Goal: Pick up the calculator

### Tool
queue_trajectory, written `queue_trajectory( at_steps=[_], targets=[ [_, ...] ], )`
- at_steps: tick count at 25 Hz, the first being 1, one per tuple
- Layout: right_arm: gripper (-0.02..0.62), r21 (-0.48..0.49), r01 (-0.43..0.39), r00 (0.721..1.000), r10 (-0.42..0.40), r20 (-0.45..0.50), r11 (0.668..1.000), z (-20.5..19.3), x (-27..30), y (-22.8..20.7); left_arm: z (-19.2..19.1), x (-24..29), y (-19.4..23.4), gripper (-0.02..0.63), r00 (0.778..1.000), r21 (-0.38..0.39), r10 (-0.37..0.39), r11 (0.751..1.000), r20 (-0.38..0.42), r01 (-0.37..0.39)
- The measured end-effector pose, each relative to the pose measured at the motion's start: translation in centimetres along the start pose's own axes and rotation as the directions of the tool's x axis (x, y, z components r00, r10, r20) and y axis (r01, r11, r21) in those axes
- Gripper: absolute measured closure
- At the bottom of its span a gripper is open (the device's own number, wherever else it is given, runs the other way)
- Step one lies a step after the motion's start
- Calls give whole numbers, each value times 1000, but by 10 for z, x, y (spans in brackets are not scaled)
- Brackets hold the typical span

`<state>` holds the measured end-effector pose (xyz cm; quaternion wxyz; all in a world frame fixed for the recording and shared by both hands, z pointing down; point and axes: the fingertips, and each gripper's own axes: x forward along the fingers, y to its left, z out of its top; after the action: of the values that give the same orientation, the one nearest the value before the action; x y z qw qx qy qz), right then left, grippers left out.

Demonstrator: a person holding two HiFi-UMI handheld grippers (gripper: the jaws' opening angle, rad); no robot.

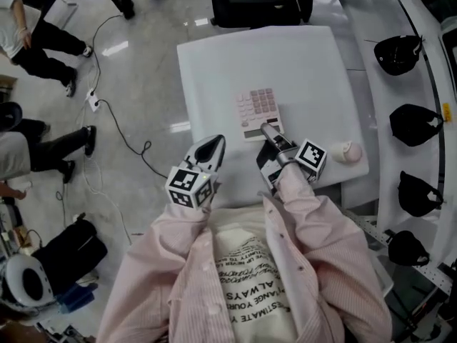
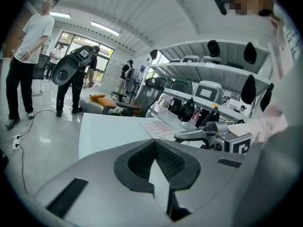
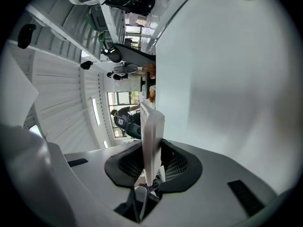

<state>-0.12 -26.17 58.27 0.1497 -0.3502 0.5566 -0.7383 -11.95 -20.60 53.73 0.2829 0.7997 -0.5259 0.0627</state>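
On the floor at the far left stand people (image 1: 39,38), and a black cable (image 1: 121,131) runs from a power strip (image 1: 93,102) towards the white table (image 1: 300,63). The left gripper (image 1: 214,147) hangs over the table's near left corner. Its jaws are together with nothing between them, and it is well apart from the calculator (image 1: 257,109).

The calculator is near the middle of the table, with its keys facing up. The right gripper (image 1: 269,130) is clamped on the calculator's near edge. In the right gripper view the calculator shows edge-on between the two jaws. I cannot tell whether it is clear of the table top. The table top around it is bare.

Beyond the table's far edge sits a dark bag (image 1: 257,9) with flowers. To the right of the right gripper a small pale pink thing (image 1: 348,151) lies near the table's right edge, apart from the calculator. Further right, black caps (image 1: 397,54) sit in a row on a white counter (image 1: 375,91).
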Motion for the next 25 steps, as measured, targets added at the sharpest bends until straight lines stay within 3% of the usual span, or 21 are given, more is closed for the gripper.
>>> queue_trajectory(
  at_steps=[13,25],
  targets=[
    [520,-1,-80,997,80,-14,997,-16,-22,50,44,-31,-2,604,993,64,18,998,115,-26],
    [520,-9,-152,988,152,-5,988,-22,-36,90,94,-66,9,604,964,77,60,994,258,-83]
  ],
)
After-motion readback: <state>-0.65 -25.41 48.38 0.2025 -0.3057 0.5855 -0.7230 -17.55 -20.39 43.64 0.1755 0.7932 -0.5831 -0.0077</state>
